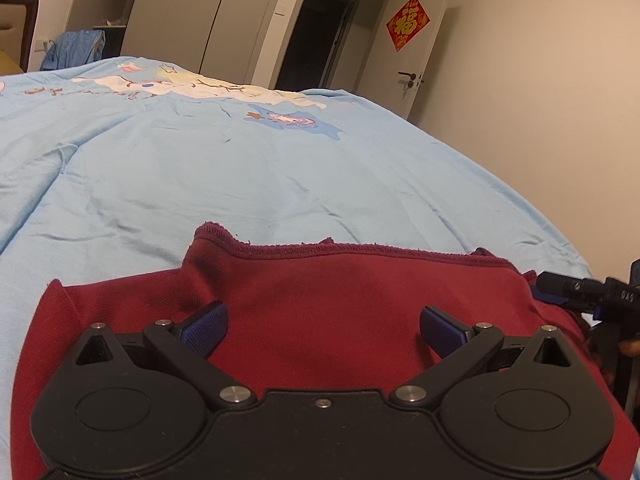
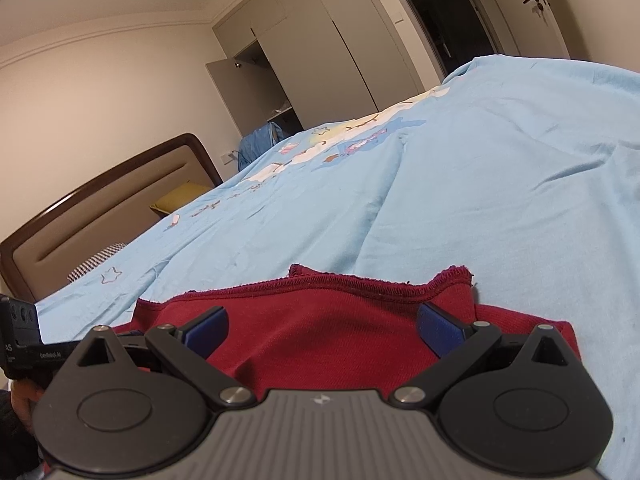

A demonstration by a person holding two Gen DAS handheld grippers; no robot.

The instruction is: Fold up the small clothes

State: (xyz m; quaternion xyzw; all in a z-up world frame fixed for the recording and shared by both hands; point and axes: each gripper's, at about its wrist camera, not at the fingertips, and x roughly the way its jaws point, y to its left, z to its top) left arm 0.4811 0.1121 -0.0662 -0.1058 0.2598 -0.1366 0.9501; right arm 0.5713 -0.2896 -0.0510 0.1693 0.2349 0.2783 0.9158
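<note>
Dark-red knit garment (image 1: pixel 320 300) lies rumpled, stitched hem up, on your blue sheet (image 1: pixel 200 180); left gripper (image 1: pixel 324 328) and right gripper (image 2: pixel 322 332) both gape, holding nothing.

A bed covered by a light blue cartoon-printed sheet (image 1: pixel 224 160) fills the middle of both views. A brown-framed padded headboard (image 2: pixel 104 208) is seen at the left of the right wrist view, with a yellow pillow (image 2: pixel 180 200) beside it. Tall pale wardrobe doors (image 1: pixel 192 16) are set along the far wall, next to a dark open doorway (image 1: pixel 316 36). A white door (image 1: pixel 420 52) with a dark handle carries a red diamond-shaped decoration (image 1: pixel 407 23). A blue garment (image 1: pixel 76 49) is draped behind the bed. The walls are plain off-white.
</note>
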